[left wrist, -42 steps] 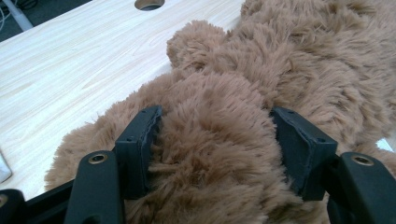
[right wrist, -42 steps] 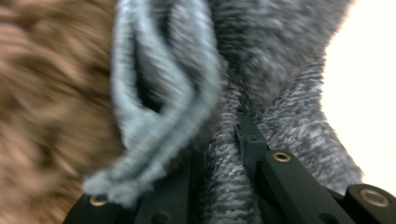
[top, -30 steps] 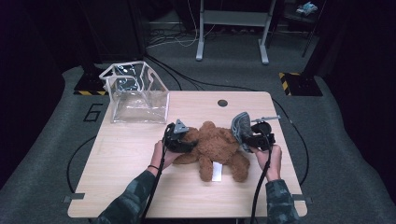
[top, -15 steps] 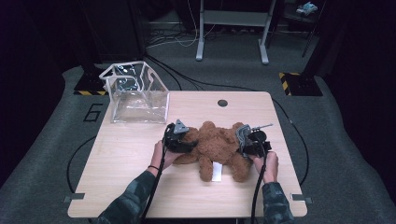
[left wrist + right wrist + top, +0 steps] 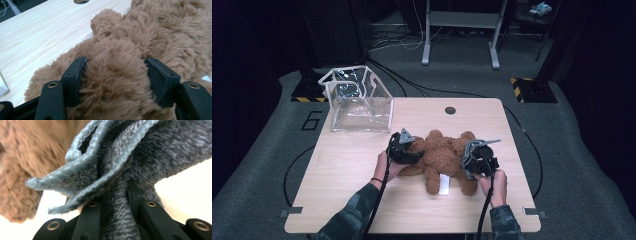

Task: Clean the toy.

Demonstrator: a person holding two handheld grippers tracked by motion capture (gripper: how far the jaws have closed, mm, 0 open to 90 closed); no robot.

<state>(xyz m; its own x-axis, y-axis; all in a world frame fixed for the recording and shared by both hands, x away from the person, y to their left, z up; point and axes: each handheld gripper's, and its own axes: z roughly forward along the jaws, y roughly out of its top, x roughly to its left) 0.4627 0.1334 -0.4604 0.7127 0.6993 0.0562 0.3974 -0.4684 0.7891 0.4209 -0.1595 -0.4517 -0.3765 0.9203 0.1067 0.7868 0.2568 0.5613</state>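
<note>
the brown plush bear [image 5: 443, 159] lies sprawled on the near half of the wooden table [image 5: 362, 200], and the left gripper [image 5: 116, 82] has its jaws clamped on a fat, fluffy limb of it, the fur bulging out between the pads. over on the other side the right gripper [image 5: 118, 195] is pinched nearly shut on a bunched fold of grey knitted cloth [image 5: 140, 152] right beside the bear. both look light, soft and squashy, nothing fragile here, so i'd say take the bear by a thick limb, not by loose fur that could slip, and the cloth by a gathered fold.
</note>
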